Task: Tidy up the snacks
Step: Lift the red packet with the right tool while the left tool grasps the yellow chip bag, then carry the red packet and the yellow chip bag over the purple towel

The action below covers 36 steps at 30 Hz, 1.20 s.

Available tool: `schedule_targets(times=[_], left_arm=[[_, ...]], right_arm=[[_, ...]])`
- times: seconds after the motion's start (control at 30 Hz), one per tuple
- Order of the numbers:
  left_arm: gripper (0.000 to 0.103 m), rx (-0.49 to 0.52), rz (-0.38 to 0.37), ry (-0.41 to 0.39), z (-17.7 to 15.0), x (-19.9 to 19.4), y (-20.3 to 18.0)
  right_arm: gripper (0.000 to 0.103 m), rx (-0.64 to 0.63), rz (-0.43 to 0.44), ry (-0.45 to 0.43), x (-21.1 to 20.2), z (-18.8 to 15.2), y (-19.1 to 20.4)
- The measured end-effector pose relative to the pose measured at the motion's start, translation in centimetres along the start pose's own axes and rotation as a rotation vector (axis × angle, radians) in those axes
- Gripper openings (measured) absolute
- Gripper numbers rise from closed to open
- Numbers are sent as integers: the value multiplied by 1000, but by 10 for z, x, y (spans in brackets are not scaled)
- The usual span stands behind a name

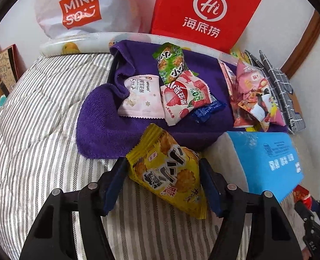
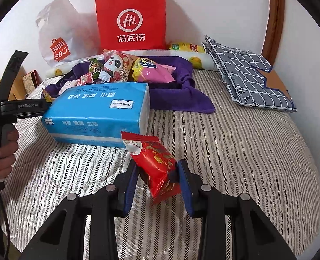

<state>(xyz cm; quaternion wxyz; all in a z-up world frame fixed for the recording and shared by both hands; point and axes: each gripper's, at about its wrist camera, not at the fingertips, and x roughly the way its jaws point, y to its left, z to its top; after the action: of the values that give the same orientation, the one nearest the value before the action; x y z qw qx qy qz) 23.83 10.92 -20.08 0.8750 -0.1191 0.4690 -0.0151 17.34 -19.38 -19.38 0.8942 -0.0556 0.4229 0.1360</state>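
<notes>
Yellow snack packet (image 1: 168, 177) is clamped in left gripper (image 1: 163, 182) jaws; red snack packet (image 2: 157, 164) is clamped in right gripper (image 2: 157, 182). Checked cloth (image 2: 246, 73) is fully seen upper right in right view only.

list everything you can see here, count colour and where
yellow packet: 1, yellow, between the left tool's fingers
red packet: 1, red, between the right tool's fingers
loose snacks: several, green, pink, white, blue, piled on the towel
towel: 1, purple, on the bedspread under the snacks
tissue pack: 1, blue, in front of the towel
red bag: 1, red, upright at the wall
white bag: 1, white with red logo, left of the red bag
checked cloth: 1, grey-blue, right of the towel
bedspread: 1, grey-white striped, under everything
left tool: 1, black with blue pads, shut on the yellow packet
right tool: 1, black with blue pads, shut on the red packet
</notes>
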Motion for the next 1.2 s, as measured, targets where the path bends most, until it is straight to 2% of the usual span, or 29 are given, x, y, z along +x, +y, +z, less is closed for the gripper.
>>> schedule_targets(times=[0.27,0.6,0.83,1.2], left_arm=[[65,13,-3,-33,-11,-32,-1],[65,1,9,-50,-41,-62,-4],[65,-8,-22,-64,-61,-81,-10],[65,21,-41,-96,-66,-102,-33]], right_arm=[[35,15,12,-20,-12,-3,8],[35,36,17,-63,-39,-7,11],[35,46,0,-92,-56,-5,14],[35,77,2,-114,-71,4,13]])
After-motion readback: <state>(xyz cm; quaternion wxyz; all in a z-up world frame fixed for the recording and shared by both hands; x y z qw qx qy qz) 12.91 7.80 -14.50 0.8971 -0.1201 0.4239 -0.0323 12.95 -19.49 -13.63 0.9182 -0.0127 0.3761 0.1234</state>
